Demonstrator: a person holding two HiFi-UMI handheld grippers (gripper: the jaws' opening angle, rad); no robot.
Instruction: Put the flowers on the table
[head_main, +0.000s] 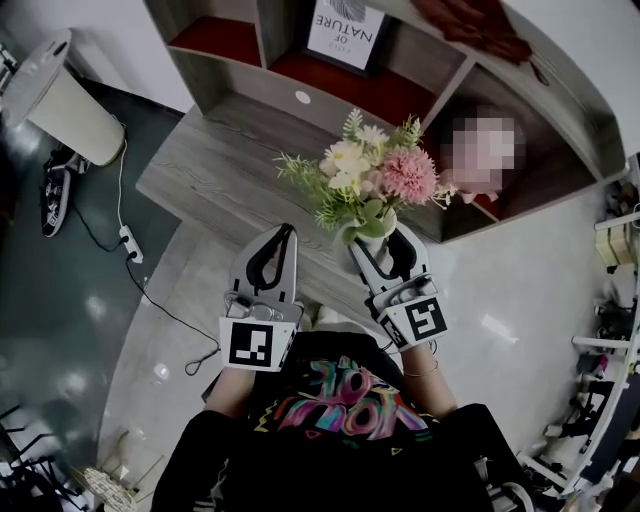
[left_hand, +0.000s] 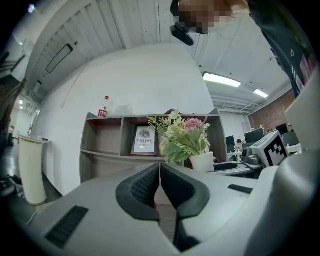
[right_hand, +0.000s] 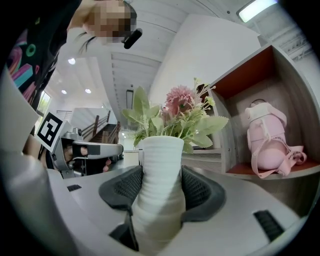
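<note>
Table (head_main: 200, 165) grey wood-grain, fronting shelf (head_main: 262, 62); right gripper (head_main: 378, 238) clamps flower vase (right_hand: 159, 160); left gripper (head_main: 281, 233) closed

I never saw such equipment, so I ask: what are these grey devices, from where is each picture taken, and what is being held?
No robot: a person holds two-jaw tongs in each hand. One picture comes from a camera on the person's head, looking down; the other two from cameras riding on each tool. The left tongs are shut and empty. The right tongs grip a white vase of flowers near the wooden table. A shelf behind holds a framed print and a pink bottle.
</note>
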